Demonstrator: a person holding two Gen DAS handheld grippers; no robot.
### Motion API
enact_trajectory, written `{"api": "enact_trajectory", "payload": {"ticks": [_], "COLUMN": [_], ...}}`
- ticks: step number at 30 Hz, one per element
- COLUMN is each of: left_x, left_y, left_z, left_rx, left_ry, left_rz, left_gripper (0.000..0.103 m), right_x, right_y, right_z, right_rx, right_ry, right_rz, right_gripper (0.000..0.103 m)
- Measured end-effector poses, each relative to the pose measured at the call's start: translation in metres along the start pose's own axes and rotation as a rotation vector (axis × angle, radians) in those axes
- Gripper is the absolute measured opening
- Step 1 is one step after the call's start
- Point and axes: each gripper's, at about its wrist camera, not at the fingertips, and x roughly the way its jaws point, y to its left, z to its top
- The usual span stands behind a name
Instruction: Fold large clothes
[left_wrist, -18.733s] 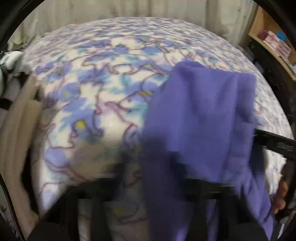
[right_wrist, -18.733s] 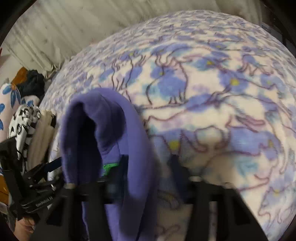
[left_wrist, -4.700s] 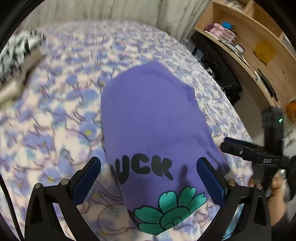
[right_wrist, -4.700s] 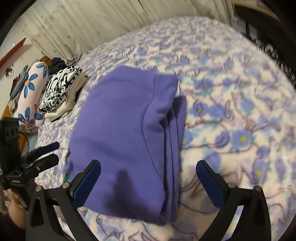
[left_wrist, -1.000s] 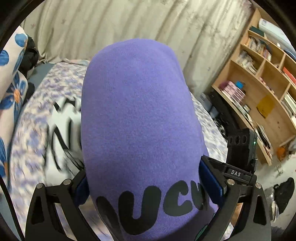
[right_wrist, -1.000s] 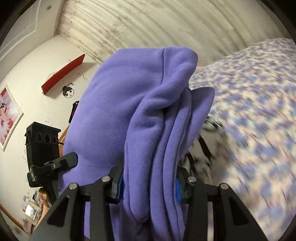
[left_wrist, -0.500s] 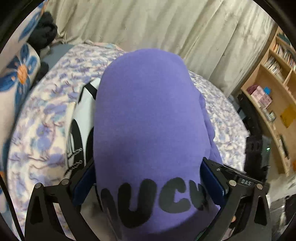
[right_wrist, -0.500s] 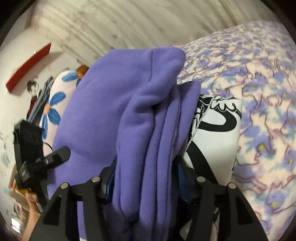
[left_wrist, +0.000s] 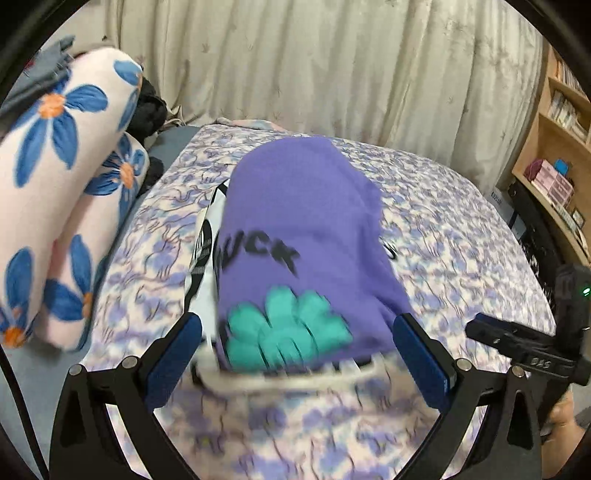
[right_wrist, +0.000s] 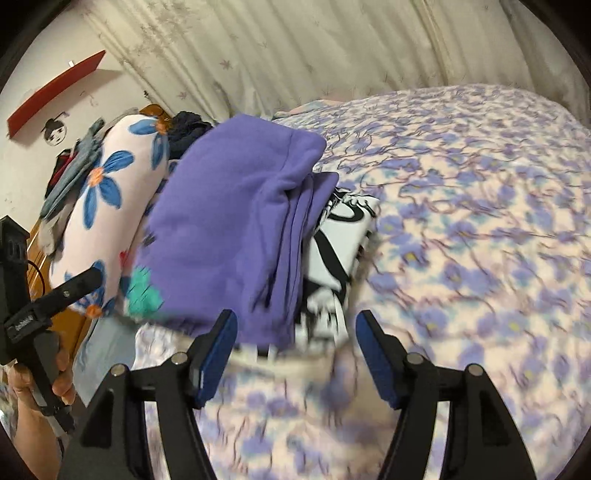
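At the far left lie the bolster pillows (left_wrist: 55, 192), pale and plump with big blue flowers, smooth against the fuzzier bed. Just right of them we have set the folded purple sweatshirt (left_wrist: 303, 236) down on the black-and-white folded garment (right_wrist: 340, 254), which lies on a pale item below, so the stack at the left end of the bed (left_wrist: 461, 251) has gained a layer. A second ago the sweatshirt was clamped between both pairs of pads and carried above the pile; now it rests there free.

Our left gripper (left_wrist: 299, 362) stands wide, its blue pads either side of the sweatshirt's near edge without touching it. Our right gripper (right_wrist: 295, 354) has just been opening; its jaws stand apart with nothing pressed between them, the pile's near edge just beyond the tips. We judge this garment finished: folded, stacked and released, so the next thing is to back off and fetch another piece.

The sweatshirt is thick brushed fleece, a soft rounded slab. Black lettering and a teal flower print face up, and several layered fold edges show on its right side. The garment under it looks thinner and flatter, with bold black graphics on white. The floral fleece blanket stretches away to the right, lilac on cream, towards the pleated curtain (right_wrist: 332, 48) and wooden bookshelf (left_wrist: 554, 147).
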Motion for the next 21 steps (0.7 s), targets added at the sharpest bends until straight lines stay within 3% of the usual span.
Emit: {"api": "enact_trajectory", "payload": {"ticks": [7,11,21], "left_x": [-0.090,-0.128,-0.175], "left_y": [-0.057,-0.087,-0.148], "left_z": [-0.057,-0.091,-0.201], "left_rx": [-0.031,-0.025,-0.046], "left_ry": [0.004,0.011,-0.088], "left_rz": [-0.032,0.001,0.005], "left_gripper": [0.103,0.103,0.103], "right_x": [-0.106,-0.149,-0.202], "right_y": [0.021,0.027,0.015], "right_z": [-0.049,-0.076,-0.170], "right_rx": [-0.067,-0.092,-0.129], "right_ry": [0.000,-0.007,0.026], "right_rz": [0.011,-0.010,-0.048], "right_gripper": [0.067,0.067,0.067]}}
